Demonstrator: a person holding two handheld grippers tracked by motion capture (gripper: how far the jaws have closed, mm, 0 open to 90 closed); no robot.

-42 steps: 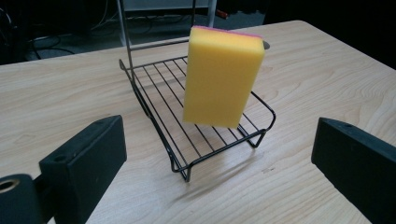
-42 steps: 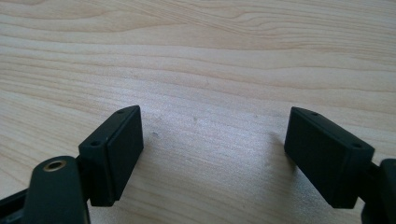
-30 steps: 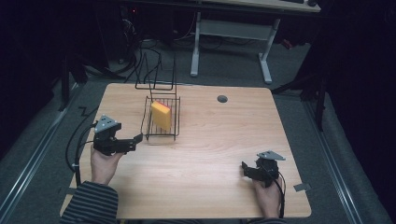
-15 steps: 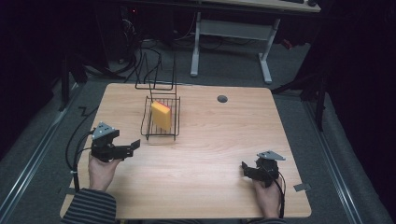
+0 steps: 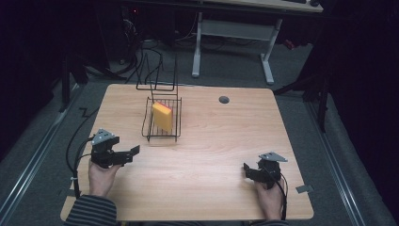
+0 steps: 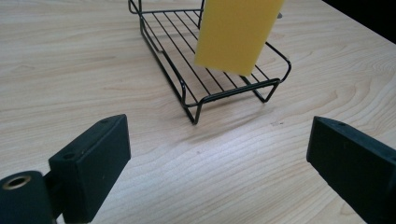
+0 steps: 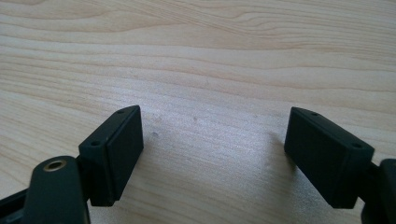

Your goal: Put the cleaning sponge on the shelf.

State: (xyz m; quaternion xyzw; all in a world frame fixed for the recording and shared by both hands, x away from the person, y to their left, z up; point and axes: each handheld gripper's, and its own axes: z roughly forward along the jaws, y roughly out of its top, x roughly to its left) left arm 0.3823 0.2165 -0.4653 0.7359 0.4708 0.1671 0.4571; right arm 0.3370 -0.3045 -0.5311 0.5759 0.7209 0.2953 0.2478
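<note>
High view: pale wood-grain table [image 5: 211, 141], dim, perhaps carpeted room beyond.

Black wire rack [image 5: 162, 123] stands toward table's [image 5: 226, 188] far-left corner, yellow sponge [image 5: 162, 116] upright inside. Grey grommet [image 5: 224, 99] near far edge.

The left claw [image 5: 123, 157] was black, topped by a grey three-cornered plate, with a black cable trailing from it in loops toward the worktop's edge. The right claw [image 5: 254, 172] matched it: black body, grey three-cornered plate, a dark cable running back along the hand. In the two gripper views, each claw's jaws were blocky, matte black, rectangular pads, with small screw holes along the top faces. A brass-coloured ringed hole sat in the black arm behind one jaw of each. The person's left sleeve [image 5: 91, 212] was striped, dark and grey.
</note>
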